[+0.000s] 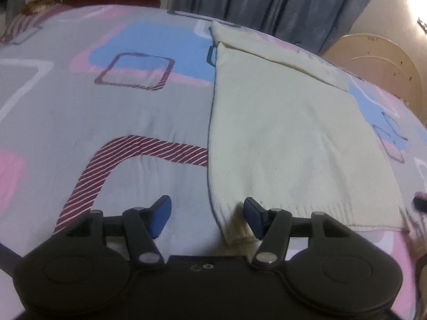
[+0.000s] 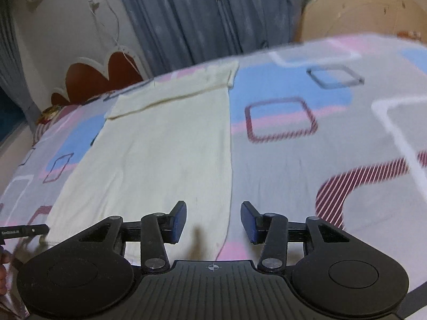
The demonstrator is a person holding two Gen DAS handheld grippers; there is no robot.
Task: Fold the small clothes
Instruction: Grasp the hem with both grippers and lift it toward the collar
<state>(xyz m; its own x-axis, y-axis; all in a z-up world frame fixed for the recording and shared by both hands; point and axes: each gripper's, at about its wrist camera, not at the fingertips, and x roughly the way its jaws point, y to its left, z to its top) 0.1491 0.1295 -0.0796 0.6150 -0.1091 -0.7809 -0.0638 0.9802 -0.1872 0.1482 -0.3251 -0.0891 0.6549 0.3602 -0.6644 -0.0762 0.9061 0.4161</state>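
Note:
A cream knitted garment (image 1: 288,138) lies flat on the patterned bedsheet (image 1: 106,117), folded into a long strip with a flap turned over at its far end. It also shows in the right wrist view (image 2: 165,154). My left gripper (image 1: 206,217) is open, low over the garment's near left corner, which lies between the jaws. My right gripper (image 2: 213,221) is open over the garment's near right edge, holding nothing.
The sheet (image 2: 320,160) has pink, blue and striped maroon shapes. A red scalloped headboard (image 2: 101,77) and grey curtains (image 2: 208,13) stand beyond the bed. A beige round board (image 1: 373,61) stands at the far right. The left gripper's side (image 2: 24,231) shows at the right wrist view's left edge.

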